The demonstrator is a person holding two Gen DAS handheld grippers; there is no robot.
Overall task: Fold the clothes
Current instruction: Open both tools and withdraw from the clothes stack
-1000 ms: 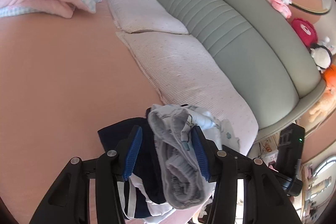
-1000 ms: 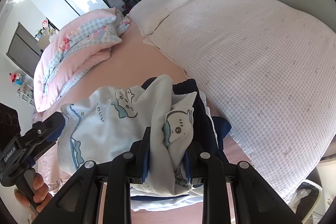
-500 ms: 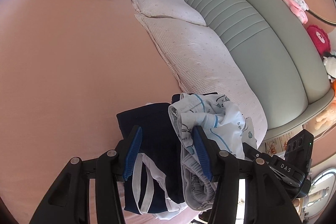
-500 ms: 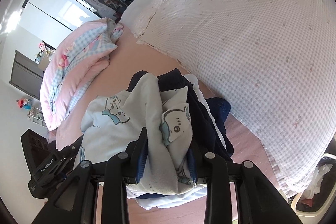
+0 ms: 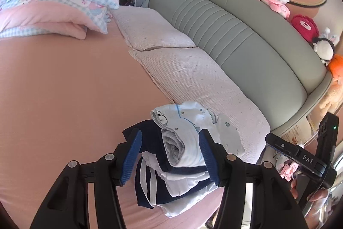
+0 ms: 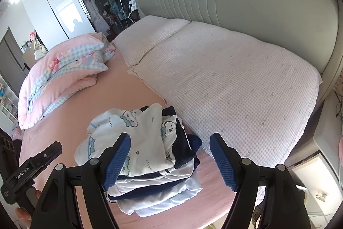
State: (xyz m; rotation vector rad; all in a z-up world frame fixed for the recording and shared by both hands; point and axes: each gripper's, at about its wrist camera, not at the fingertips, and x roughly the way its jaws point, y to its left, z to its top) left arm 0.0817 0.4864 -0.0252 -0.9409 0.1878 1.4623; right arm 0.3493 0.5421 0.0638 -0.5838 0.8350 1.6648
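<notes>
Your left gripper is opening, its blue pads standing clear on either side of the pile of folded clothes without pressing it. Your right gripper is also opening, jaws already wide and holding nothing; the pile lies below and between the fingers. The white cartoon-print garment sits on top, over navy and white pieces, all stacked at the near edge of the pink bed sheet, just beside the near checked pillow. A second pillow lies farther off, against the grey-green headboard. The folded pink quilt rests at the far left, well apart from the pile.
</notes>
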